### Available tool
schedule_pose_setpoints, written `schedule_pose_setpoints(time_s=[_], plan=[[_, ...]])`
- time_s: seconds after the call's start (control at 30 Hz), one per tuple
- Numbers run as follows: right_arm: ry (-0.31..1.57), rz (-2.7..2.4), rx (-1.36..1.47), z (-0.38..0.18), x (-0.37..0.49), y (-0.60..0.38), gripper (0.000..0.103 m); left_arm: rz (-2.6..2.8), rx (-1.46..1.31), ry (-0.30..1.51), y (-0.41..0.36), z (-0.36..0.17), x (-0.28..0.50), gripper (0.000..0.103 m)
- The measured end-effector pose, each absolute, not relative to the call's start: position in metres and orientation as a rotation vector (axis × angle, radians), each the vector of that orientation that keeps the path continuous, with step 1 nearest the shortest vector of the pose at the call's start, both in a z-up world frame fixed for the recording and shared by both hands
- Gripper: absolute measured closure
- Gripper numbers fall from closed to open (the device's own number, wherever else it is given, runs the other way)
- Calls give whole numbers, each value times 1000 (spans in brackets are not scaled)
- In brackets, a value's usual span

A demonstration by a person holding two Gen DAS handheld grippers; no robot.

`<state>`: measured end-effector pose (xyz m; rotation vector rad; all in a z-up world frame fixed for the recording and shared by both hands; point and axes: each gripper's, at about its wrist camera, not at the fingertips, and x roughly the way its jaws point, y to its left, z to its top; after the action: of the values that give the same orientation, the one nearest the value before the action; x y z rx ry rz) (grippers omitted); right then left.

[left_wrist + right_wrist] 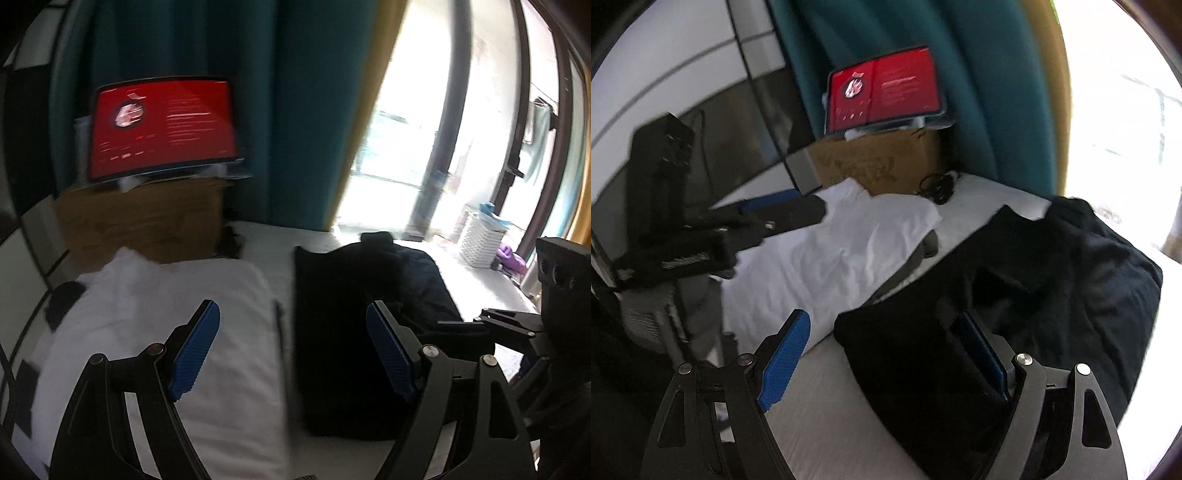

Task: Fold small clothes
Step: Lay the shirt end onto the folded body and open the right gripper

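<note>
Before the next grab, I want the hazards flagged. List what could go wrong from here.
1. Both views are motion-blurred, so a grab now may miss the black garment.
2. The black garment lies close beside the white garment; the open right gripper could catch both.
3. The left gripper, also open, straddles their border and might pinch the bedsheet.

A bedroom in a home: a white bed (258, 424) with a pillow (155, 295), teal curtains (295, 110) beside a bright window (406, 147), a laptop (164, 127) on a cardboard box (140, 218) at the bed's far edge.
</note>
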<state>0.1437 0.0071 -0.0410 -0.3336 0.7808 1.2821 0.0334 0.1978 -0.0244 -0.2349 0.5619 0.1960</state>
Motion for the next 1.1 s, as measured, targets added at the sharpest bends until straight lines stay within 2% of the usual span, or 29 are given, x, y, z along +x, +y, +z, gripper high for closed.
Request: schedule_pose_setpoints(time_s=[0.23,0.67,1.1], plan=[[663,1188,-515,-59,136,51,19,261,-288,576,233,-39,11,22],[505,1273,-221,-14,156,9,18,182,-307,578,223,-42,33,22],[534,1292,-129,-17,184,-10,17,109,-334,590,206,-45,68,22]])
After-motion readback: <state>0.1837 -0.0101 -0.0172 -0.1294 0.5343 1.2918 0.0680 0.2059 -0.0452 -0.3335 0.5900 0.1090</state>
